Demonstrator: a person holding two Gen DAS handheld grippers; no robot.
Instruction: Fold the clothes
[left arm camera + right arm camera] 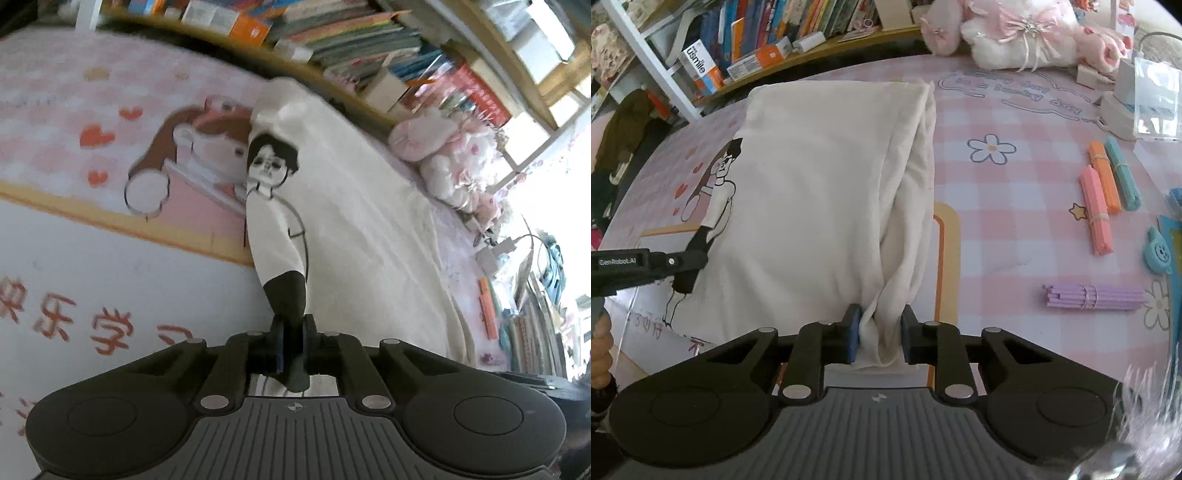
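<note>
So the cream T-shirt (827,192) is laid out on the pink checked table (1015,229), already folded lengthwise into a long panel, with the doubled-up layers stacked along its 3 o'clock edge in the right wrist view. The right claw (879,339) is clamped on a thick bunch of those layers at the near hem, blue pads squeezed in from both sides. The left claw (291,347) is pinched together on the near corner by the printed cartoon figure (273,206), a thin bit of fabric caught between the pads.

For this step to go well, both corners should probably be lifted together and kept level, and the near hem carried toward 12 o'clock so it gets laid on the far edge squarely. Tension between the two claws should be kept even, otherwise the panel would likely be skewed. The right-hand bunch looks bulky, so some layers could be dropped if the lift is rushed.

The cloth reads as soft cotton jersey, matte, limp, creased along the folded side. The table cover looks smooth and a bit slick. Bundles of paper sticks (1093,295) are seen at 3 o'clock, well apart from the shirt, and fluffy plush toys (1015,40) at 1 o'clock.
</note>
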